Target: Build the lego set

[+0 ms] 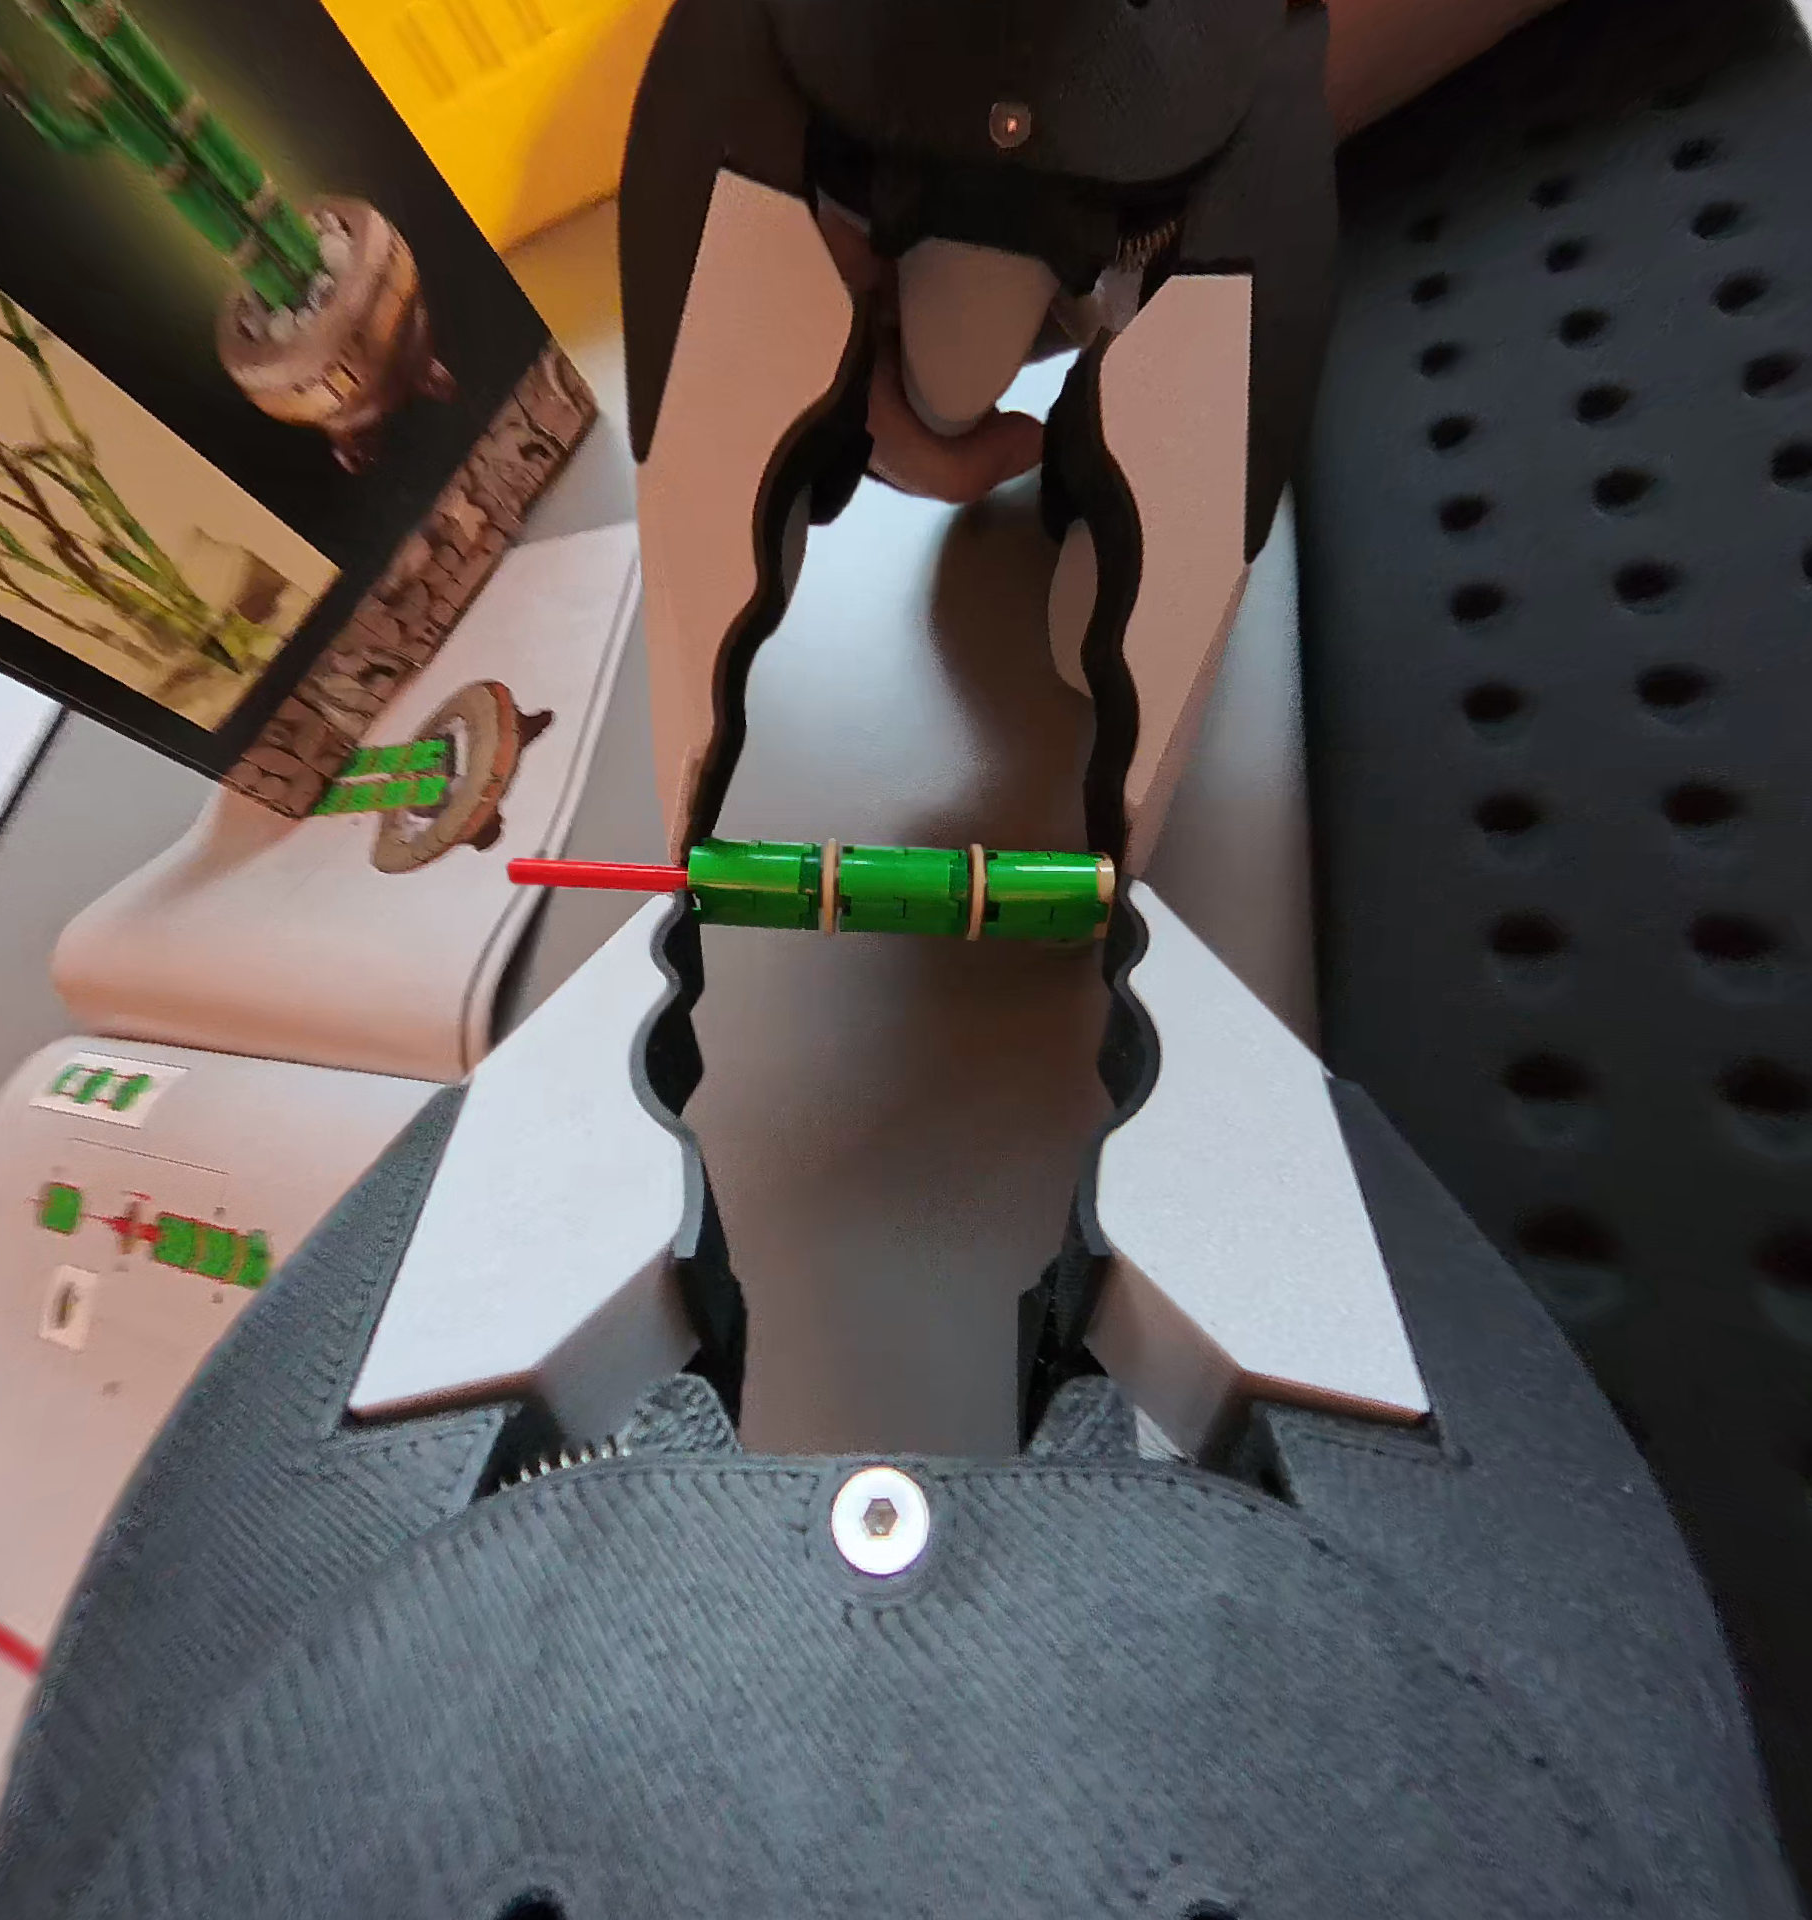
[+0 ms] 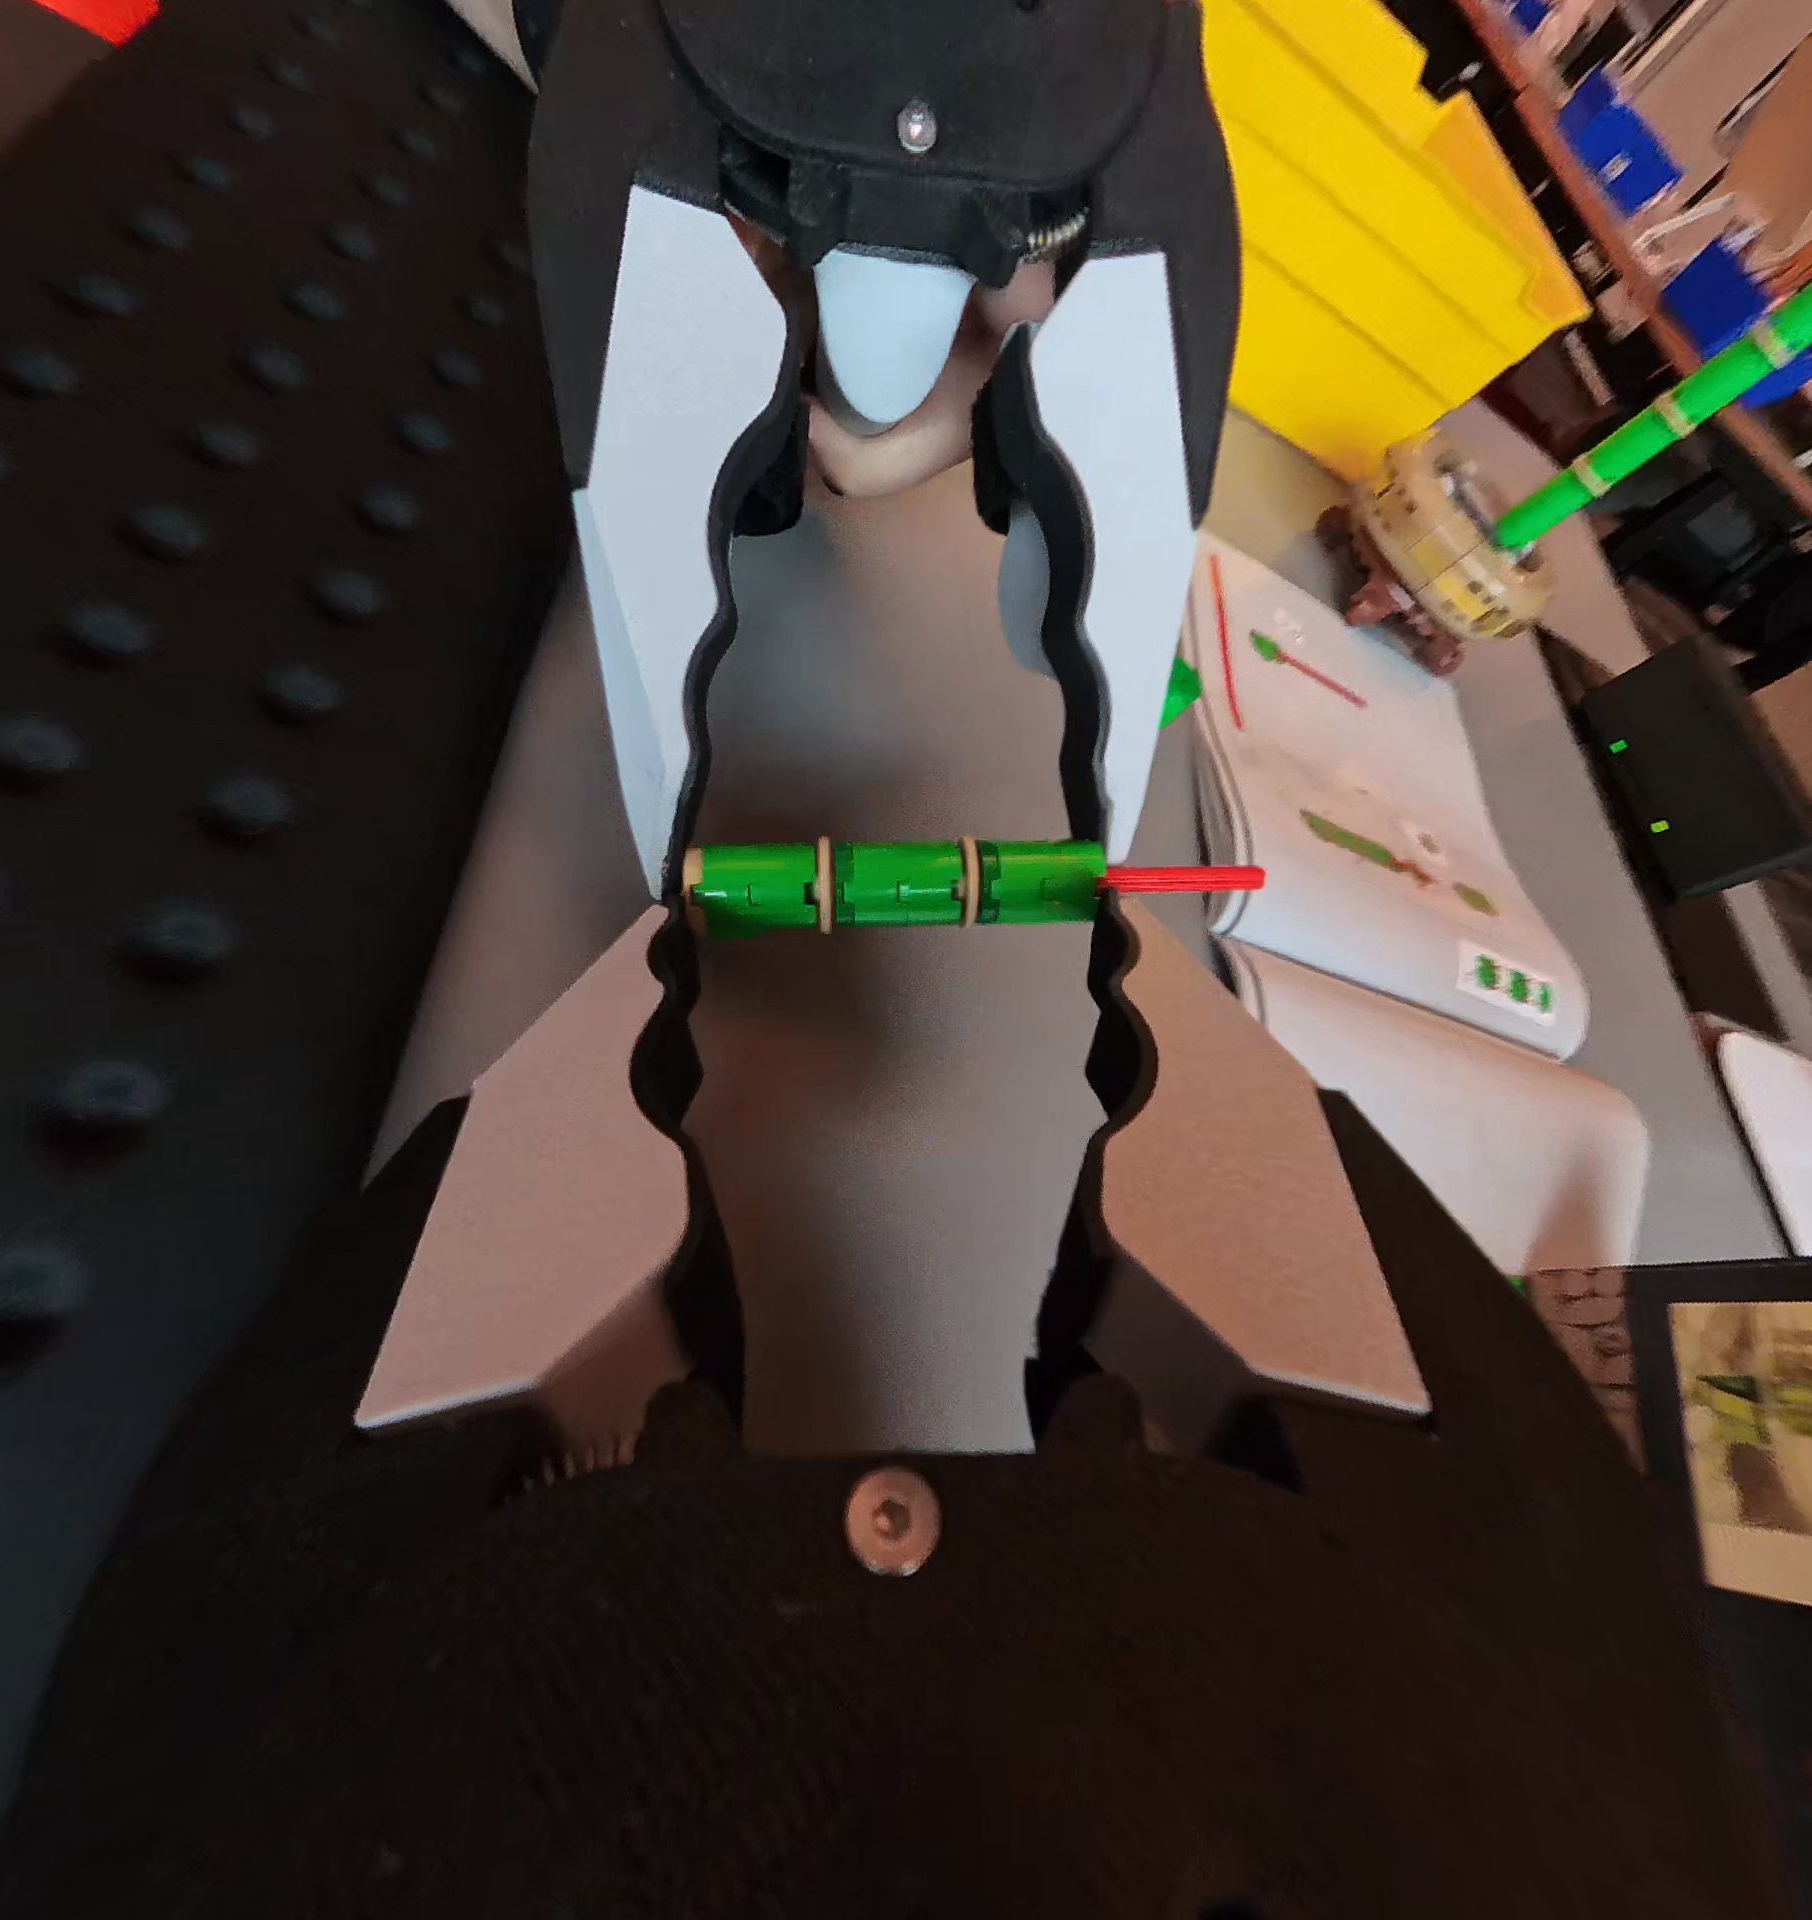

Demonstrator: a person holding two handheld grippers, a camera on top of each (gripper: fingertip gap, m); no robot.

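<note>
Both grippers, left point(image 1: 902, 920) and right point(image 2: 891, 920), meet tip-to-tip, spread wide, pinching the green stalk point(image 1: 902, 888) lengthwise; only right's view shows the pot point(image 2: 1442, 561) at 2 o'clock.

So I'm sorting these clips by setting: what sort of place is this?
Probably a workshop or storeroom: yellow bins stacked behind a grey worktable, shelving with blue bins, and an open instruction booklet.
</note>
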